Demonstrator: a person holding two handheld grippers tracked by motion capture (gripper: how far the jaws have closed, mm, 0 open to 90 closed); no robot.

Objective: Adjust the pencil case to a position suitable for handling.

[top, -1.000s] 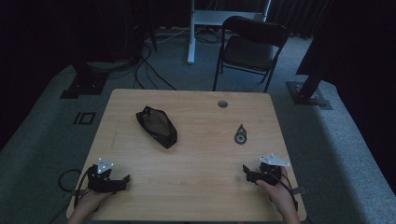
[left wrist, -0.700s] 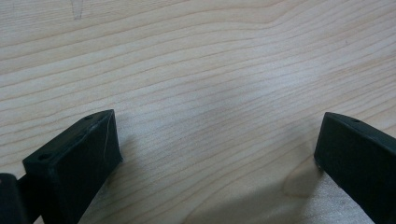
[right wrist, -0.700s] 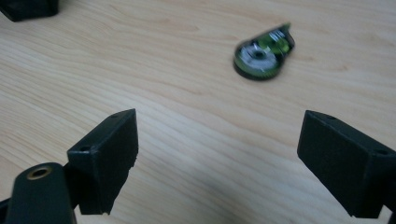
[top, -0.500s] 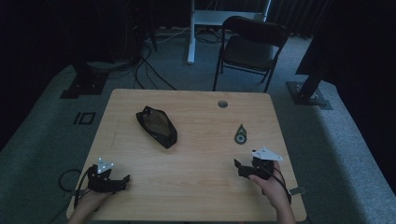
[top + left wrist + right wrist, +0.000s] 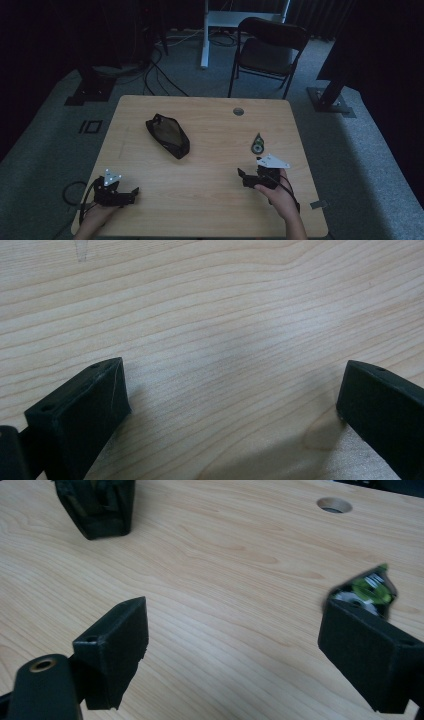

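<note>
Change: right gripper [image 5: 243, 177] has moved forward and inward over the table [image 5: 210, 200]; left gripper [image 5: 131, 192] unmoved at the near left corner.
Jaws: both spread wide, holding nothing.
Pouch [image 5: 167, 135]: black, soft, oblong, left of centre.
Tape dispenser [image 5: 257, 145]: small, green-and-black, just ahead of the right gripper.
Tabletop: pale wood grain, round hole [image 5: 238, 111] near the far edge.

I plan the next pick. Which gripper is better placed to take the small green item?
Right. The right gripper is open just below the green item; the left gripper rests at the far corner.
</note>
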